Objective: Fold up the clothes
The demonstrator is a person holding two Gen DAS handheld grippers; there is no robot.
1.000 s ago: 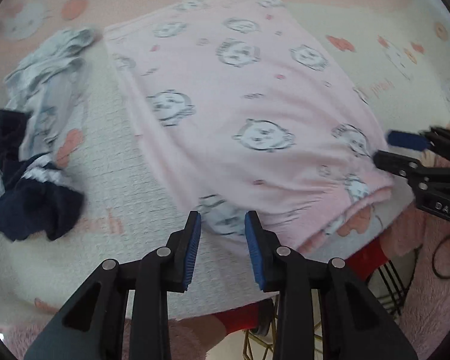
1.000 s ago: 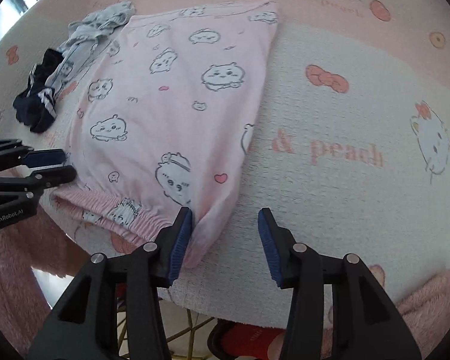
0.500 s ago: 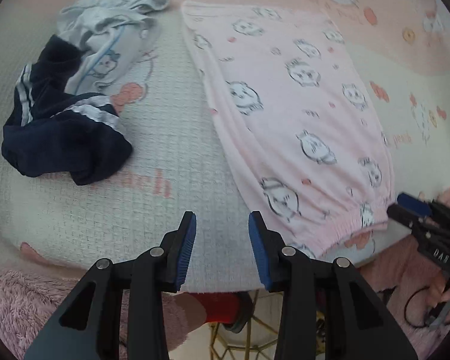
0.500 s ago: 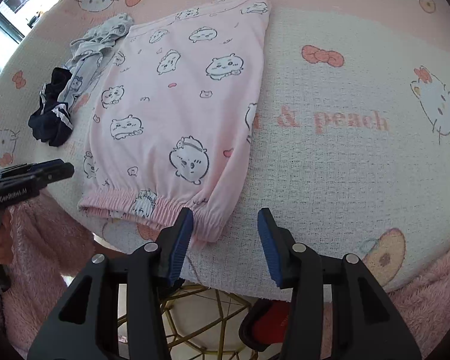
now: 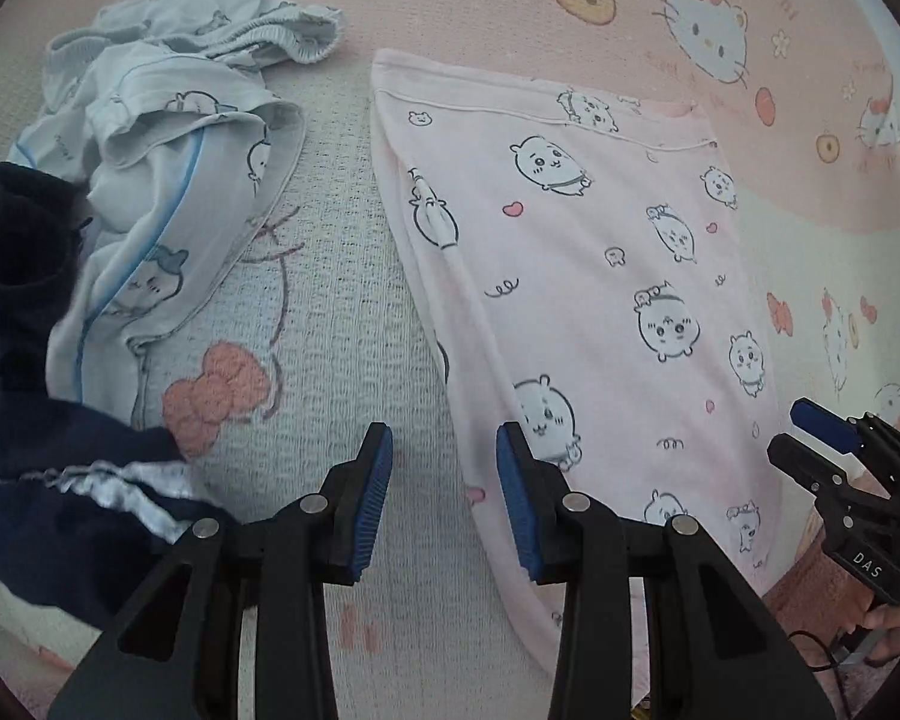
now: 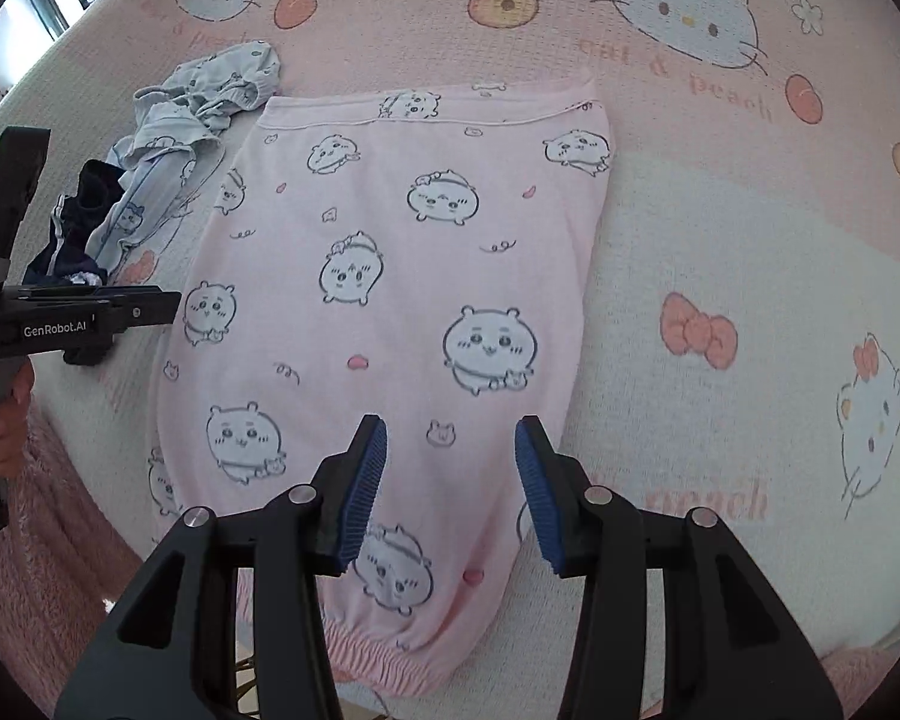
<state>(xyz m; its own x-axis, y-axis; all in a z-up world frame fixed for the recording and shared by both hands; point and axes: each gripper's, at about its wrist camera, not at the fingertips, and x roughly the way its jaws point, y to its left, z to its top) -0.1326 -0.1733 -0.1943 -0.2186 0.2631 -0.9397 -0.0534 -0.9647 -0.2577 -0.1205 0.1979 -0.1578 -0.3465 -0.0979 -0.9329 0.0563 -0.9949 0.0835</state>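
Pink trousers (image 6: 402, 300) printed with small cartoon animals lay flat on a cat-print blanket (image 6: 720, 228), folded lengthwise into one long panel, with the gathered waistband at the near edge of the bed and the hem at the far end.

Above the lower part of that panel hung the right gripper (image 6: 450, 468), its blue-padded jaws spread wide and holding nothing; whether the pads touched the cloth could not be told. In the left wrist view the same gripper (image 5: 810, 438) showed at the right edge, beside the trousers' right border, jaws apart.

Left gripper (image 5: 444, 480) hung over the blanket at the left border of the trousers (image 5: 576, 300), jaws spread and empty. One pad sat over bare blanket, the other over the pink edge. Seen from the right wrist camera it (image 6: 150, 303) came in from the left side, its tips near the left edge of the trousers.

To the left of the trousers, apart from them, lay a crumpled pale blue garment (image 5: 162, 168), and a dark navy garment (image 5: 36, 420) with white stripes lay against it, nearer the bed's edge.
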